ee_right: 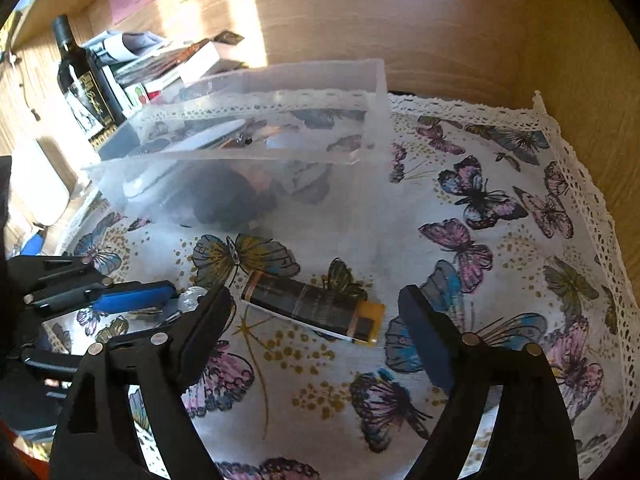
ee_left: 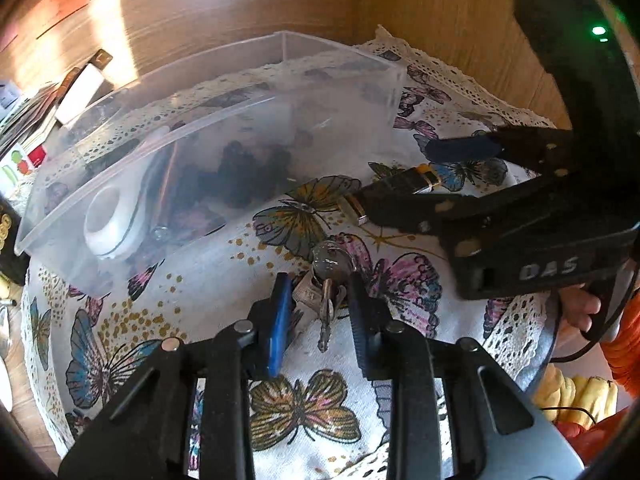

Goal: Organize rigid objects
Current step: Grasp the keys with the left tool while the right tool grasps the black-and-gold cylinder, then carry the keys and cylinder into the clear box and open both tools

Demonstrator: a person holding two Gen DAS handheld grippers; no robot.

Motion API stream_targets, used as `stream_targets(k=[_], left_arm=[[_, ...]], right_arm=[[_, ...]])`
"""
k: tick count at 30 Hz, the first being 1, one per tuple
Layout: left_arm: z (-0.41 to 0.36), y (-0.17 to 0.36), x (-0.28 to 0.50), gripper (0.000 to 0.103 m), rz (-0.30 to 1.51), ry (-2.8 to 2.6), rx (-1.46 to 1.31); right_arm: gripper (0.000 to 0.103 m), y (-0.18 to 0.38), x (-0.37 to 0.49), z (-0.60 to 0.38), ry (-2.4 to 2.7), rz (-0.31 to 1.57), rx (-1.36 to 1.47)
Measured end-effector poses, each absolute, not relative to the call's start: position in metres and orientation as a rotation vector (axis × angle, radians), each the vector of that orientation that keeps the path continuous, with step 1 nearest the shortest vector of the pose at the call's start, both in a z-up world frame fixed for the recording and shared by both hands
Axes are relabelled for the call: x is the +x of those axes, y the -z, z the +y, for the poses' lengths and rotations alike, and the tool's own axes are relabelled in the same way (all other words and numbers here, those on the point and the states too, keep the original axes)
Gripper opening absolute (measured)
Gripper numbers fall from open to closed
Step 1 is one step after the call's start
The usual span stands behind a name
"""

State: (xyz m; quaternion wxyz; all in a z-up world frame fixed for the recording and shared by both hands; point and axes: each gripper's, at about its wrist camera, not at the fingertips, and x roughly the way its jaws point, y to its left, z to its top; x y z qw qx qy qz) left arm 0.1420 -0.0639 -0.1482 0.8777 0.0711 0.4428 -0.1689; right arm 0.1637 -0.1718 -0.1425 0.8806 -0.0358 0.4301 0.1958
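A padlock with a bunch of keys (ee_left: 326, 292) lies on the butterfly tablecloth (ee_left: 304, 412). My left gripper (ee_left: 318, 284) is open, its jaws on either side of the padlock. A dark lighter with an amber end (ee_right: 316, 309) lies flat on the cloth. My right gripper (ee_right: 318, 296) is open and straddles it; in the left wrist view it (ee_left: 394, 178) reaches in from the right over the lighter (ee_left: 404, 184). A clear plastic bin (ee_left: 208, 136) stands behind and holds a white round object (ee_left: 110, 220) and dark items. The bin also shows in the right wrist view (ee_right: 256, 148).
A dark bottle (ee_right: 82, 84) and stacked books (ee_right: 176, 64) stand left of the bin. A wooden wall (ee_right: 440, 20) closes off the back and right. The cloth's lace edge (ee_right: 584, 184) runs along the right. Yellow and orange items (ee_left: 580, 396) lie at lower right.
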Motion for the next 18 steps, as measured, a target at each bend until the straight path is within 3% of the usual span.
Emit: stream_targets(k=[7,10,18], left_arm=[[-0.042,0.140,0.130,0.028,0.879,0.298,0.111],[-0.036,0.133,0.123,0.028,0.846,0.285,0.103],[-0.015,0.106,0.120,0.028,0.763,0.256,0.039]], right_arm=[[0.087,0.156,0.174,-0.152,-0.344,0.932,-0.152],[0.082,0.155,0.173,-0.153,-0.334,0.925,-0.161],[0.082,0.139,0.163,-0.163,-0.306,0.866,-0.129]])
